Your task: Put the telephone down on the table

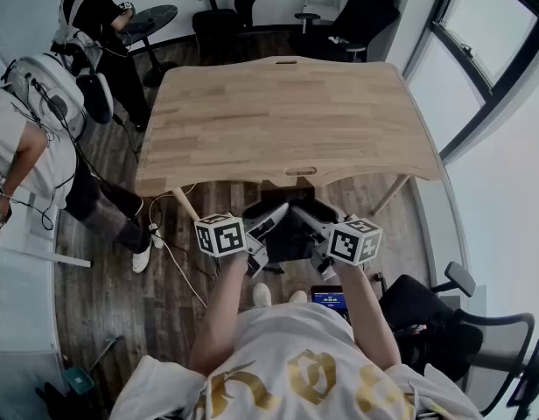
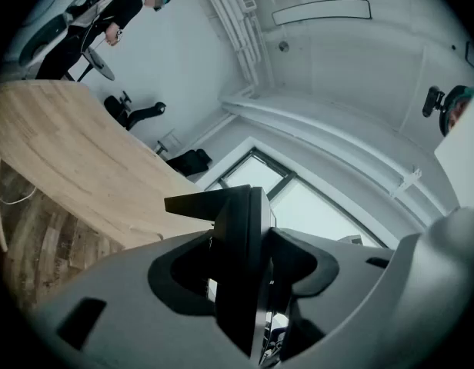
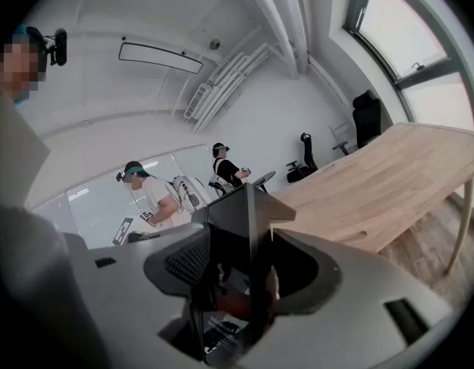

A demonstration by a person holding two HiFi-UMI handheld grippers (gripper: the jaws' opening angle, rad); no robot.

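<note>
Holds the telephone (image 1: 290, 236) in the air between two tools: clamps the left gripper (image 1: 268, 224) onto its left side and the right gripper (image 1: 311, 222) onto its right side, each closed tight against the dark body in its own gripper view. Carries it roughly level, just short of the near edge of the counter (image 1: 287, 121), above the floor (image 1: 103, 278) and close to own torso, not yet over the wood. Grips from two sides probably to stop a wide, awkward body from tipping or twisting, and to leave the underside free to land flat. Cannot tell handset from base in the head view, too dark and mostly covered by the grippers; possibly a desk set. Shows the counter bare, leaving free choice of landing spot. Judged as carry phase, with placement not yet begun: needs a reach forward past the edge, a level lowering until the base touches, then release on both sides. Risks clipping the counter edge if brought in too low. Also shows a bystander (image 1: 29, 138) at the left and a second bystander (image 1: 99, 11) by the far corner, both well apart from the work.
</note>
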